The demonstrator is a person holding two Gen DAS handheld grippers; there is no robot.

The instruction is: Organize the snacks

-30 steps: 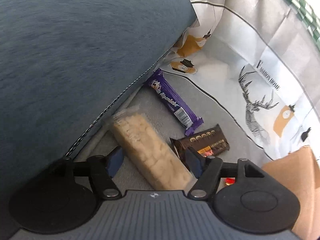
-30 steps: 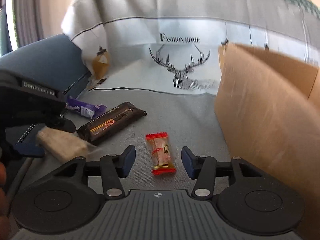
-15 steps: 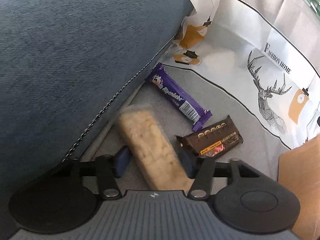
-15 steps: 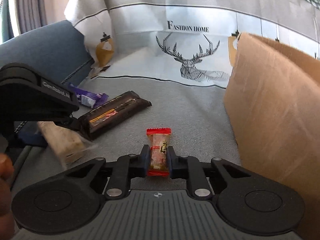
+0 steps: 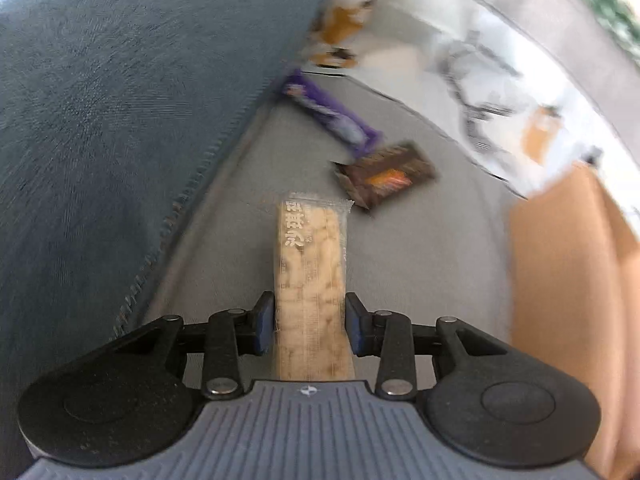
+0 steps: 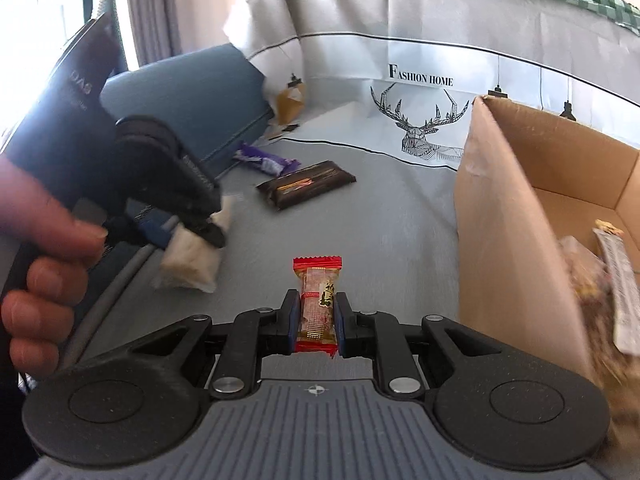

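Observation:
My left gripper (image 5: 310, 326) is shut on a pale puffed-rice bar (image 5: 310, 264) in clear wrap and holds it above the grey sofa seat; the bar also shows in the right wrist view (image 6: 192, 256). My right gripper (image 6: 317, 322) is shut on a small red-ended candy (image 6: 318, 300), held off the seat. A purple bar (image 5: 332, 114) (image 6: 266, 160) and a dark brown chocolate bar (image 5: 384, 176) (image 6: 306, 184) lie on the seat beyond. An open cardboard box (image 6: 508, 208) (image 5: 568, 280) stands to the right with several snacks inside (image 6: 600, 280).
A blue cushion (image 5: 120, 100) (image 6: 184, 96) rises at the left. A white deer-print cloth (image 6: 424, 92) covers the sofa back. The left hand and its gripper body (image 6: 120, 168) are at the left of the right wrist view.
My left gripper closed on the rice bar and lifted it, turning toward the box. My right gripper closed on the red candy and raised it; the box interior has come into view.

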